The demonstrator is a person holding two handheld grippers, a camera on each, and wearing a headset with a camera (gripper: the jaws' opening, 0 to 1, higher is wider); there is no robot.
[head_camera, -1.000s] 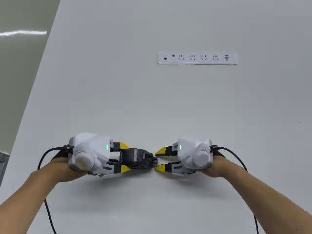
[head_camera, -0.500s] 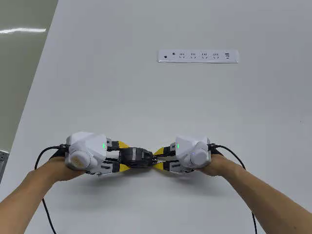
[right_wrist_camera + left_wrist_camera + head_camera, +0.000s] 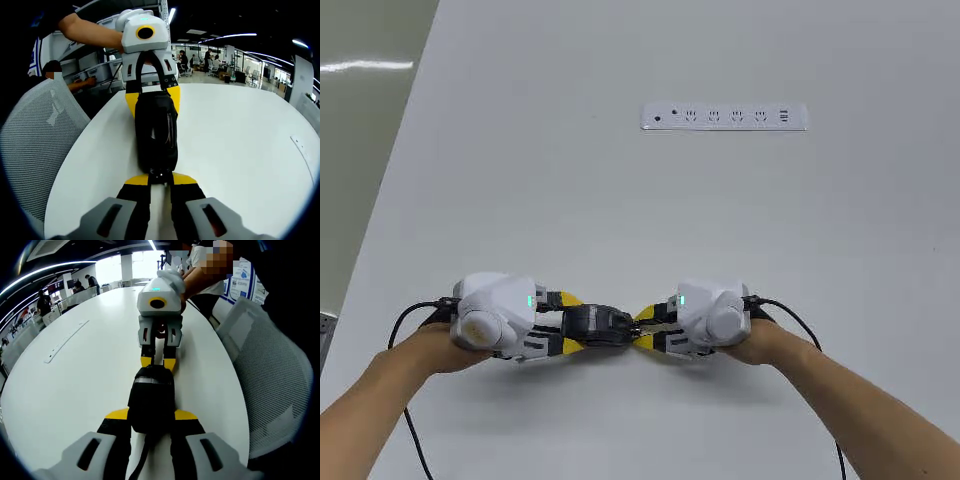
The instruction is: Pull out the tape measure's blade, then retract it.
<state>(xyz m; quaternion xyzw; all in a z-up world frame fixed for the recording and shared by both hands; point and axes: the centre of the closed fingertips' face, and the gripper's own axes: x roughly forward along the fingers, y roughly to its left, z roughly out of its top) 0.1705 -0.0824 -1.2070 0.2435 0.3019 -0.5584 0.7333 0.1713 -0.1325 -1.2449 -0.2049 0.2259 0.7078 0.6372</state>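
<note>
Left gripper [image 3: 570, 322] is clamping the black tape measure [image 3: 598, 324] lying on the white table [image 3: 620, 220]; right gripper [image 3: 645, 327], facing it, is pinching its blade end between nearly closed jaws

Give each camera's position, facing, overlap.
Head view: on the headset, looking down at the table; forearms, left gripper and right gripper show.
Left gripper view: on the left gripper, looking along its jaws at the tape measure and right gripper.
Right gripper view: opposite, along its jaws toward the left gripper.
Shared: the tape measure.
</note>
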